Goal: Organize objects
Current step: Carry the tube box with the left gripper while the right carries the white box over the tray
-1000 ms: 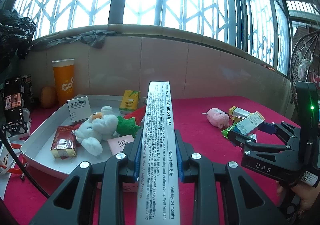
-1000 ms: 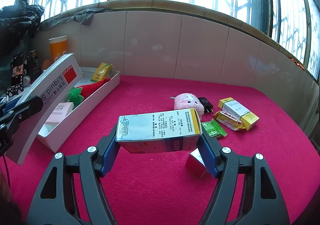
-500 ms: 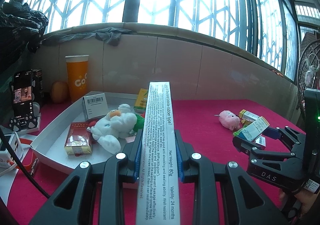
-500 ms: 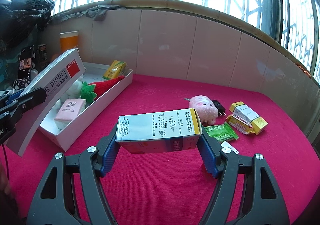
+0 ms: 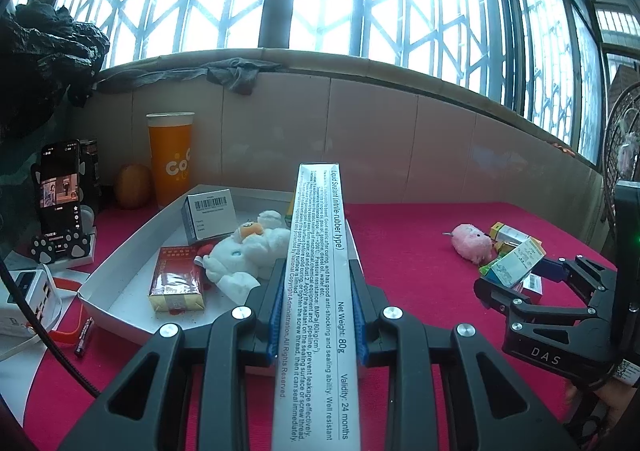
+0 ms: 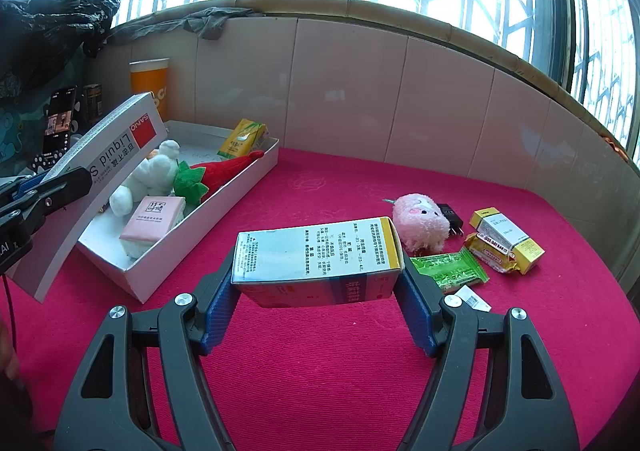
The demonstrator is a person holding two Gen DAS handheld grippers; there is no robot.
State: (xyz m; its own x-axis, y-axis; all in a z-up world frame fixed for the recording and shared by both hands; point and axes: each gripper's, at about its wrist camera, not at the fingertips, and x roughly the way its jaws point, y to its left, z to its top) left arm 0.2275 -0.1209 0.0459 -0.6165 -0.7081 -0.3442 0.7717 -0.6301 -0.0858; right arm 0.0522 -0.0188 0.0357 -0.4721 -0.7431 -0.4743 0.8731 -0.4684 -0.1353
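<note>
My left gripper (image 5: 318, 315) is shut on a long grey sealant box (image 5: 318, 271), held lengthwise above the near edge of the white tray (image 5: 120, 263). The same box (image 6: 108, 155) shows at the left of the right wrist view, over the tray (image 6: 224, 207). My right gripper (image 6: 316, 291) is shut on a white medicine box with a yellow end (image 6: 316, 255), held crosswise above the red cloth. From the left wrist view the right gripper (image 5: 516, 275) hangs at the right with that box (image 5: 516, 263).
The tray holds a white plush toy (image 5: 248, 251), a red packet (image 5: 176, 283), a barcode box (image 5: 208, 215), a pink box (image 6: 154, 221), a red plush (image 6: 228, 171) and a yellow carton (image 6: 242, 137). A pink plush (image 6: 420, 225), yellow boxes (image 6: 506, 241) and green sachet (image 6: 450, 269) lie at right. An orange cup (image 5: 170, 159) and phone (image 5: 60, 191) stand at left.
Both views have drifted: the tray and the loose items on the cloth sit further right in the frames than a second ago. Both grips are unchanged.
</note>
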